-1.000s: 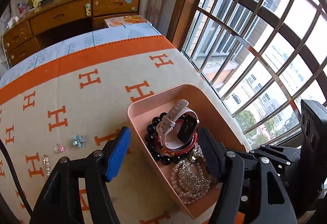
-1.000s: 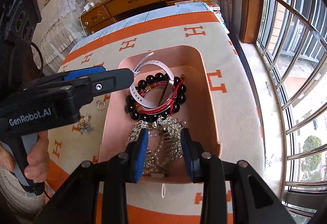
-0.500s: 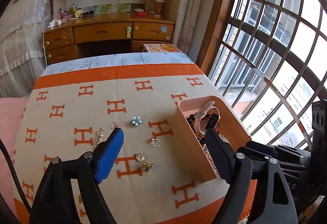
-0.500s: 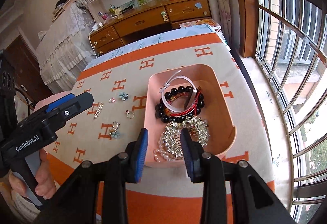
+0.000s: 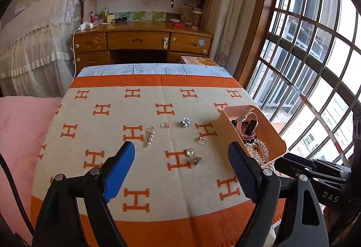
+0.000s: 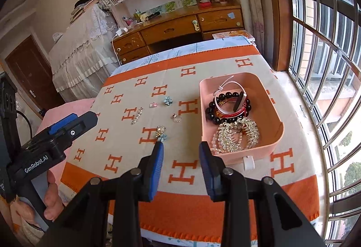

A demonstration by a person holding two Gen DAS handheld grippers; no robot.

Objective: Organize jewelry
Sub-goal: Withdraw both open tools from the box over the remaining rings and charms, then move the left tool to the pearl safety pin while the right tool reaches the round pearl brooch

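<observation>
Five loose pieces lie on the orange-and-cream blanket in front of you, all apart from one another: a rhinestone bar pin farthest left, a small ring with a pink stone, a blue flower brooch, a silver ring, and a pearl charm with a blue flower nearest your grippers. The blanket covers the table; its orange border runs along the near edge, and bare cloth lies between the pieces and that border.

To the right of the pieces stands the pink tray, close to the table's window-side edge. It holds a white smartwatch over a black bead bracelet and red cord, with rhinestone jewelry and pearls heaped at its near end. A small white tab pokes out just below its near wall.

Your left hand-held gripper hovers with its jaws spread wide and nothing between them. Your right hand-held gripper is also released and holds nothing, its right finger beside the tray's near left corner. The barred window closes off the right side, and a wooden desk stands beyond the far edge.
</observation>
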